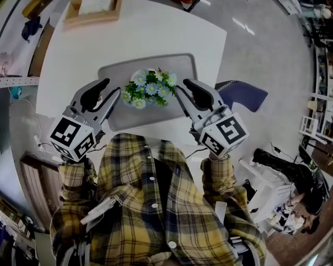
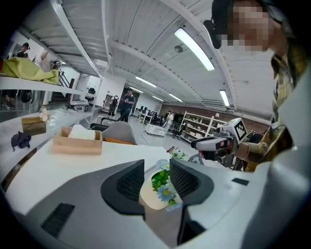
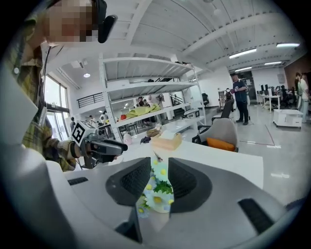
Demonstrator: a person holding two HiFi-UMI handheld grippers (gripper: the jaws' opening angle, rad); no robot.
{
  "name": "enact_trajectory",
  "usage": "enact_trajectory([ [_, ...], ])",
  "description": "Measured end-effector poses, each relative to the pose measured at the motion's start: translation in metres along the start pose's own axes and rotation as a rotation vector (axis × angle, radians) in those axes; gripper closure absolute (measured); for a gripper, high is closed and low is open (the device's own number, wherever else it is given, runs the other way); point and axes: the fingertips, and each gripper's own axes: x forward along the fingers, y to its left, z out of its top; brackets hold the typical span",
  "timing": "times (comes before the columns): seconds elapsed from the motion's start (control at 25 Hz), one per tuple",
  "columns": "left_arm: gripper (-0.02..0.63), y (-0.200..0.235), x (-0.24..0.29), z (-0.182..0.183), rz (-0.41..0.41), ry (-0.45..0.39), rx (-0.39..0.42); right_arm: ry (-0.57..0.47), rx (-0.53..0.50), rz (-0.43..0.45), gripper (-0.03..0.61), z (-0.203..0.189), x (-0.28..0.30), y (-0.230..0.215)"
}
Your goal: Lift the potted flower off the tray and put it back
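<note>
The potted flower (image 1: 149, 88), a bunch of pale blue and white daisies with green leaves, stands on the grey tray (image 1: 112, 72) on the white table. My left gripper (image 1: 111, 89) sits just left of the blooms and my right gripper (image 1: 182, 87) just right of them; neither touches them. In the left gripper view the jaws (image 2: 156, 170) stand a little apart, with the flowers (image 2: 160, 181) and a cream pot showing beyond the gap. In the right gripper view the gripper (image 3: 159, 170) also has a narrow gap with the daisies (image 3: 158, 192) behind it. Nothing is gripped.
A wooden box (image 1: 92, 11) with white paper sits at the table's far edge. A dark blue chair (image 1: 242, 93) stands off the table's right side. My plaid-shirted body is close to the near edge. Shelves and several people stand far off in the room.
</note>
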Motion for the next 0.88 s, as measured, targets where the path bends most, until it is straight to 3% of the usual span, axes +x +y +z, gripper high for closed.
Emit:
enact_trajectory([
  [0.12,0.427,0.006,-0.005,-0.009,-0.015,0.010,-0.005,0.025,-0.008,0.040,0.461,-0.012,-0.001,0.002],
  [0.4,0.352,0.004,-0.004,-0.036,-0.094,0.089,0.090,0.085,-0.016,0.131,0.346,-0.038,-0.002,0.002],
  [0.72,0.296,-0.006,0.008,-0.070,-0.186,0.162,0.098,0.152,0.026,0.156,0.331,-0.081,0.005,-0.007],
  [0.88,0.287,-0.008,0.009,-0.086,-0.220,0.203,0.140,0.159,0.020,0.192,0.321,-0.098,0.010,-0.008],
])
